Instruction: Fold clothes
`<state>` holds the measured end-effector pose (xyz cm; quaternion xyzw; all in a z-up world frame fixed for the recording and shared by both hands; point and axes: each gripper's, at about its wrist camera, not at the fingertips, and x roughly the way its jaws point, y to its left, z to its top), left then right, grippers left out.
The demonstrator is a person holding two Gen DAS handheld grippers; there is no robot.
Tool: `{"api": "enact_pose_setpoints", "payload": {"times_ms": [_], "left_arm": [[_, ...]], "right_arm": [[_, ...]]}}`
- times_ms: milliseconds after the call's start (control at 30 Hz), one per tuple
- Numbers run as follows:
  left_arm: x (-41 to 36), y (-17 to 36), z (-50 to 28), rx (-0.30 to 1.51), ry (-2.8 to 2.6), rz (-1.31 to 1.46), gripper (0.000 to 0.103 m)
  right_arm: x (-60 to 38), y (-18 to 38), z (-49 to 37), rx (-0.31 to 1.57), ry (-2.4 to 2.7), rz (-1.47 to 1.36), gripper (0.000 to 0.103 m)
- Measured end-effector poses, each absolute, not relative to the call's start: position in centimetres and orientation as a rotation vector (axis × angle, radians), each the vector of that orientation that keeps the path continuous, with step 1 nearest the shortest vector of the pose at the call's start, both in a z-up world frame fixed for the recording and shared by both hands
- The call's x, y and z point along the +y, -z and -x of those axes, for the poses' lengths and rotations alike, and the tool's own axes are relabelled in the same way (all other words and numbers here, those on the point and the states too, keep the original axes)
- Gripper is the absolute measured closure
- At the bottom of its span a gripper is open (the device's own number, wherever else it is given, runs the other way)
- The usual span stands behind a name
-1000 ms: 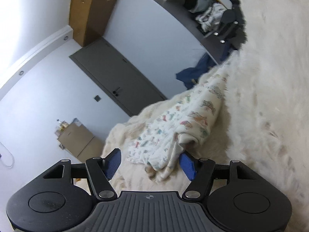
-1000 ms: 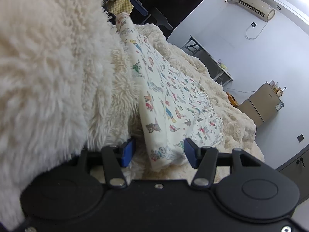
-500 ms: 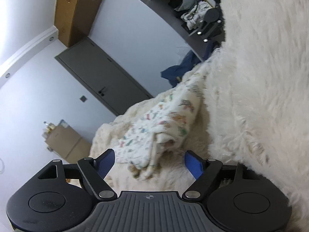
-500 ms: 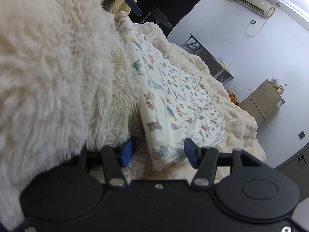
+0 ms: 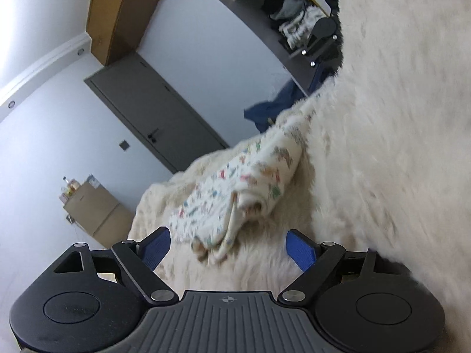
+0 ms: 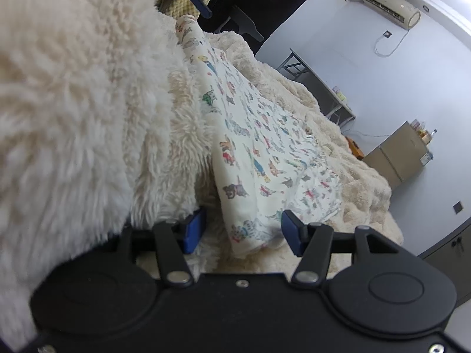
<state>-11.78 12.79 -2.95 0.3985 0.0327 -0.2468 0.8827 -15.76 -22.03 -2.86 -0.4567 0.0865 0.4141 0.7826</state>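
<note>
Both hand-held grippers, left (image 5: 228, 245) and right (image 6: 240, 231), are opening wide, gripping nothing, straddling the printed garment's (image 6: 259, 153) corners; they should be pinching every layer.

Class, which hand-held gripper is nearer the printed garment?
Right. The right hand-held gripper has the printed garment's corner between its opening jaws, untouched. The left hand-held gripper, also opening, sits just short of the far end.

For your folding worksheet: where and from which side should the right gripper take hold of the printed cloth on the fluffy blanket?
Probably the printed cloth's near corner, lying between the right gripper's opening jaws. Come straight forward and low: that edge lifts slightly off the blanket, so one finger could slip beneath.
</note>
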Motion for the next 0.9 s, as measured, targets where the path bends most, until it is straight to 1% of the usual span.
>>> {"api": "enact_pose_setpoints", "payload": {"times_ms": [33, 100, 167, 267, 300, 333, 367, 400, 433, 467, 500, 533, 667, 800, 900], "left_arm": [[12.3, 3.0, 11.5, 0.057, 0.528, -0.836, 0.022], [11.3, 3.2, 10.9, 0.045, 0.565, -0.845, 0.027], [10.9, 3.5, 10.4, 0.053, 0.588, -0.831, 0.029], [10.8, 3.8, 9.4, 0.049, 0.614, -0.796, 0.037], [10.9, 3.7, 9.3, 0.036, 0.622, -0.784, 0.048], [10.9, 3.4, 9.2, 0.028, 0.636, -0.770, 0.055], [11.0, 3.1, 9.0, 0.028, 0.657, -0.755, 0.065], [11.1, 2.9, 8.8, 0.032, 0.676, -0.743, 0.078], [11.1, 2.6, 8.4, 0.037, 0.692, -0.734, 0.083], [11.2, 2.4, 8.1, 0.041, 0.708, -0.726, 0.090], [11.2, 2.2, 7.9, 0.043, 0.716, -0.720, 0.093], [11.4, 1.8, 7.8, 0.038, 0.722, -0.707, 0.093], [12.6, -1.2, 8.7, -0.006, 0.738, -0.638, 0.095], [13.4, -3.5, 11.8, -0.041, 0.807, -0.601, 0.095], [14.0, -4.3, 12.7, -0.047, 0.823, -0.591, 0.095]], "right_arm": [[-22.1, 2.8, 15.8, 0.179, -0.890, 0.991, 0.042], [-22.5, 2.9, 15.7, 0.162, -0.875, 1.017, 0.040], [-22.7, 3.2, 15.4, 0.152, -0.862, 1.039, 0.037], [-22.8, 3.5, 14.9, 0.126, -0.865, 1.044, 0.036], [-22.7, 3.5, 15.0, 0.088, -0.878, 1.040, 0.036], [-22.7, 3.6, 15.0, 0.048, -0.891, 1.036, 0.037], [-22.6, 3.6, 15.0, 0.039, -0.895, 1.035, 0.038], [-22.5, 3.6, 14.8, -0.008, -0.940, 1.023, 0.045], [-22.3, 3.6, 14.6, -0.013, -0.973, 1.024, 0.053], [-22.2, 3.4, 14.2, 0.000, -0.994, 1.025, 0.081], [-22.2, 3.1, 13.9, 0.016, -1.013, 1.027, 0.095], [-22.1, 2.9, 13.6, 0.032, -1.032, 1.029, 0.095], [-22.9, 0.3, 13.8, -0.037, -0.999, 0.986, 0.096], [-25.3, -3.8, 16.0, -0.127, -1.095, 0.827, 0.096], [-26.0, -4.5, 16.3, -0.158, -1.153, 0.784, 0.096]]}}
